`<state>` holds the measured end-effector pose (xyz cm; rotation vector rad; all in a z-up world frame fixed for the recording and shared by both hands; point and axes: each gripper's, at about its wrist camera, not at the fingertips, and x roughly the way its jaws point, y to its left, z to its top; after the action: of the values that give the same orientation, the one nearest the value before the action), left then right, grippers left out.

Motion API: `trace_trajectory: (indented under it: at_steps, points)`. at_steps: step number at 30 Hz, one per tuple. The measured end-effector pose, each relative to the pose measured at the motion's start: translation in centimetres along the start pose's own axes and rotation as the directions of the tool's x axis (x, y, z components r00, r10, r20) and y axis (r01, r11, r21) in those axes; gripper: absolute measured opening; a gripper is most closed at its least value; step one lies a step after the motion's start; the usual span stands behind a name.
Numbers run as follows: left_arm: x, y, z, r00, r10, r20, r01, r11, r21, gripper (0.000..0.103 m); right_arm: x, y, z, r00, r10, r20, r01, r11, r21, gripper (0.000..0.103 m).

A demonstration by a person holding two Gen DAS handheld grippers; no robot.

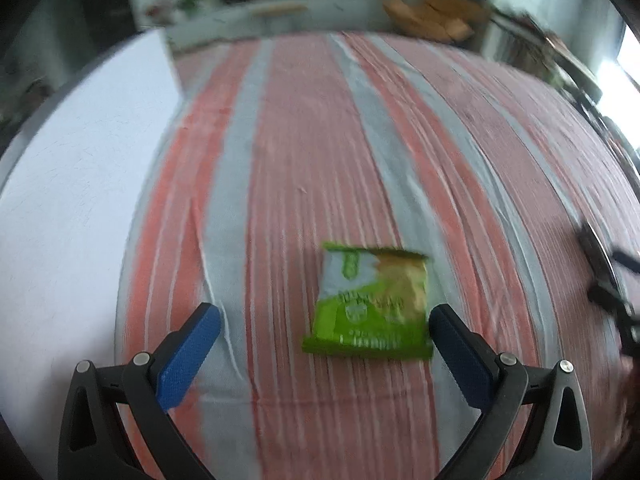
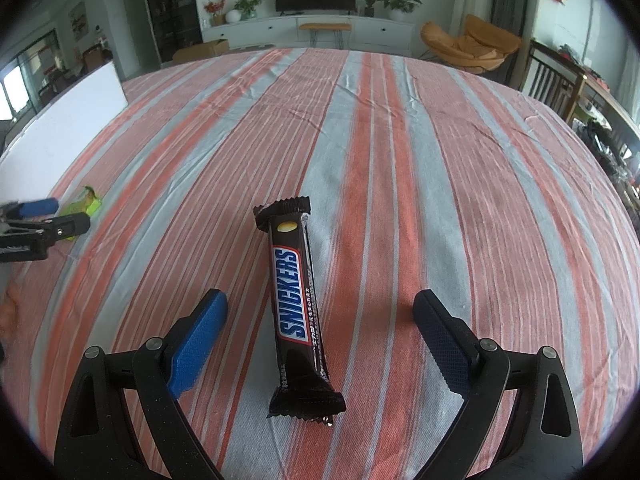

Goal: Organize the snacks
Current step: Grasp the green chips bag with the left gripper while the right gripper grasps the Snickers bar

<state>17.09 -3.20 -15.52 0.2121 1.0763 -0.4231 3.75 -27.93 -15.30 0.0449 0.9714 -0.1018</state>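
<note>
Our right gripper [image 2: 320,340] has its fingers wide apart, with the chocolate bar [image 2: 298,304] lying flat between them on the striped cloth [image 2: 440,160]. Our left gripper [image 1: 324,336] is wide apart too, and the green snack bag [image 1: 370,304] sits just by one finger. We might squish or push the snacks if we close crooked.

The tablecloth [image 2: 400,152] carries long stripes of coral red and pale grey with thin white lines. The Snickers bar [image 2: 298,300] is dark brown with blue lettering edged in red on white. The snack packet [image 1: 370,304] is lime green, white and yellowish. Both grippers' pads [image 2: 196,344] are blue on black frames.
</note>
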Motion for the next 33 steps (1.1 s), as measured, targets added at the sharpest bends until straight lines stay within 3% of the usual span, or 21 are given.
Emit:
trace_trajectory:
  at_steps: [4, 9, 16, 19, 24, 28, 31, 32, 33]
  points:
    - [-0.7, 0.9, -0.3, 0.992, -0.099, -0.075, 0.100, 0.995, 0.008, 0.103, -0.1, -1.0, 1.1, 0.987, 0.081, -0.141, -0.081, 0.997, 0.006, 0.095]
    - [0.0, -0.5, 0.1, 0.990, -0.050, -0.134, 0.062, 0.994, 0.089, 0.102, -0.2, -2.3, 2.9, 0.958, 0.163, -0.237, -0.144, 0.985, 0.097, 0.094]
    - [0.7, -1.9, 1.1, 0.991, -0.028, -0.131, 0.040, 0.995, 0.092, 0.102, -0.1, -2.6, 6.0, 0.932, 0.195, -0.307, -0.149, 0.974, 0.168, 0.092]
    - [0.6, -2.0, 1.5, 0.995, -0.009, -0.100, 0.018, 0.996, 0.089, 0.090, 0.4, -1.3, 6.5, 0.931, 0.158, -0.330, -0.128, 0.986, 0.111, 0.092]
    - [-0.1, -2.1, 1.7, 0.998, -0.018, -0.059, 0.024, 0.995, 0.102, 0.050, 1.8, 1.2, 6.9, 0.934, 0.071, -0.350, -0.064, 0.997, 0.033, 0.092]
    - [-0.6, -1.6, 1.2, 0.996, -0.066, -0.054, 0.070, 0.995, 0.073, 0.049, 2.8, 2.0, 6.1, 0.924, 0.047, -0.381, -0.043, 0.999, 0.017, 0.090]
    - [-1.3, -1.1, 0.3, 0.994, -0.106, -0.039, 0.107, 0.994, 0.032, 0.049, 3.3, 2.4, 6.0, 0.924, 0.025, -0.381, -0.024, 1.000, 0.008, 0.056]
    - [-1.4, -1.2, 0.3, 0.992, -0.119, -0.033, 0.119, 0.993, 0.020, 0.049, 3.1, 2.2, 6.1, 0.925, 0.025, -0.379, -0.022, 1.000, 0.010, 0.033]
    - [-2.0, -1.0, -0.1, 0.990, -0.138, -0.022, 0.138, 0.990, 0.004, 0.049, 2.8, 1.7, 6.1, 0.923, 0.057, -0.381, -0.041, 0.998, 0.049, 0.018]
